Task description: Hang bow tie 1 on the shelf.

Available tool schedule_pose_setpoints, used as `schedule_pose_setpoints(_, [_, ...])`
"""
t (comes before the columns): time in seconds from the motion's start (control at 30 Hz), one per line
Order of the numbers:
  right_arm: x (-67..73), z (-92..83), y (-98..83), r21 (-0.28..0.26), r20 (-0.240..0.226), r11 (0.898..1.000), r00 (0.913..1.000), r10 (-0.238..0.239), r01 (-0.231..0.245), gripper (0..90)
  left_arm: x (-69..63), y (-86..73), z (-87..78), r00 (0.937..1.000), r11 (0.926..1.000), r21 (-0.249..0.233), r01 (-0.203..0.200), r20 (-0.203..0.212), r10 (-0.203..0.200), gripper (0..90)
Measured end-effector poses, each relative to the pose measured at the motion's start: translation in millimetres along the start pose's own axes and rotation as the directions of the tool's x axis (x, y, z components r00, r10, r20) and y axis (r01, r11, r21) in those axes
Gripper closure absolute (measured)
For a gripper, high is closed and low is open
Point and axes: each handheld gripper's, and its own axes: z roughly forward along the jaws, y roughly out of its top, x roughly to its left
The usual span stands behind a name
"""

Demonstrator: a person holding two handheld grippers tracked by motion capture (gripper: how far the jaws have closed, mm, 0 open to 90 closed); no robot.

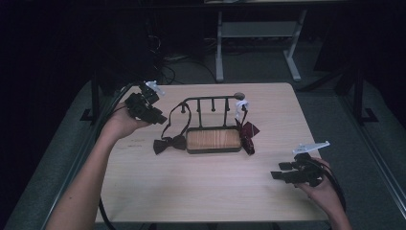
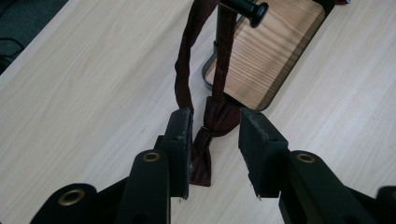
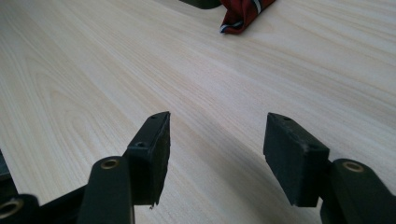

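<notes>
1. The left gripper (image 1: 160, 118) is held over the table's (image 1: 201, 191) far left part, pointing toward the rack (image 1: 213, 125); in the left gripper view its jaws stand apart, released, with the dark red bow tie (image 2: 208, 135) lying between them; the left pad (image 2: 180, 140) is at the tie's edge, the right one clear of it.
2. The bow tie (image 1: 168, 143) lies on the table just left of the rack's wooden base (image 1: 213, 139); its strap (image 1: 176, 115) runs up and loops over the left end of the rack's black bar.
3. A second red tie (image 1: 247, 133) hangs at the rack's right end.
4. The right gripper (image 1: 279, 175) is near the table's near right edge, well apart from the rack; its jaws are spread wide over bare wood, holding nothing.
</notes>
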Motion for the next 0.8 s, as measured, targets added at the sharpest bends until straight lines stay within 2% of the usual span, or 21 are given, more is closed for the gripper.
schedule_pose_setpoints(0.5, [-1.2,-1.0,-0.5,0.000,0.005,1.000,1.0000,0.002,-0.002,40.9,-15.3,-28.0,2.8,0.9999,0.9995,-0.030,-0.010,0.012,0.010,61.0])
schedule_pose_setpoints(0.8, [-2.5,-1.2,-1.1,-0.003,0.005,1.000,1.0000,0.002,-0.002,40.8,-23.6,-50.9,5.7,0.9999,0.9985,-0.054,0.008,0.015,-0.007,58.6])
